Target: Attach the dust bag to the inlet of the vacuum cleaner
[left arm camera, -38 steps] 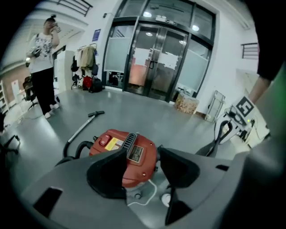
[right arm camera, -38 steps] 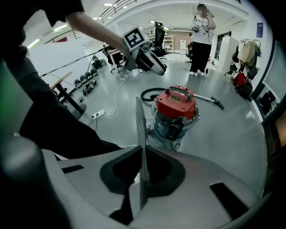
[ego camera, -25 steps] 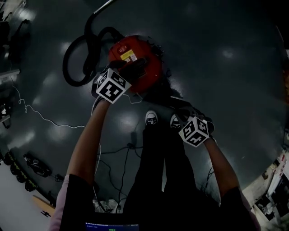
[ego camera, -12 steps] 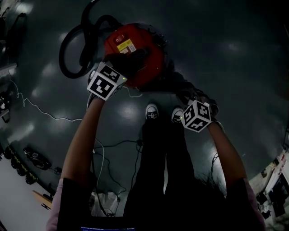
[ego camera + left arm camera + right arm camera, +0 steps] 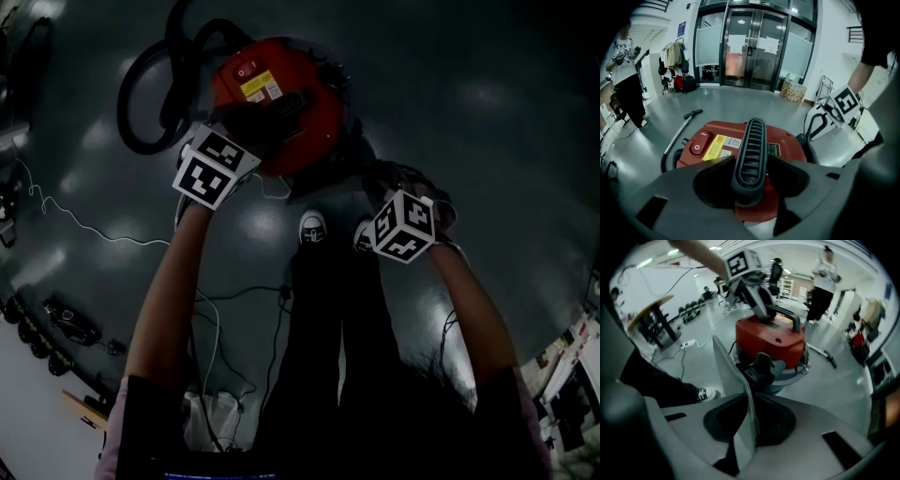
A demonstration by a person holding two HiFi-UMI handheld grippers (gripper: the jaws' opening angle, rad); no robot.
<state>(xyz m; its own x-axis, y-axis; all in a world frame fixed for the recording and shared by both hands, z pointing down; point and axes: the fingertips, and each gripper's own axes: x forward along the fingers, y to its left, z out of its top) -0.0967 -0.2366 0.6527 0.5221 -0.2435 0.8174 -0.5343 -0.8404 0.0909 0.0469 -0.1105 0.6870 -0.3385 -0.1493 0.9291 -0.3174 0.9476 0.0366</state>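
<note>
Right tool (image 5: 750, 420) moved nearer vacuum (image 5: 771, 341), jaws opening on dust bag (image 5: 731, 376) edge; left tool (image 5: 750, 176) clamps handle (image 5: 751, 140); open floor (image 5: 487, 112) beyond

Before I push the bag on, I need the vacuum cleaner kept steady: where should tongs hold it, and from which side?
Take the black ribbed handle arching over the red vacuum cleaner, coming from above with the tongs straddling its narrow width. It is a raised slim bar; the left tongs clamp it that way.
</note>
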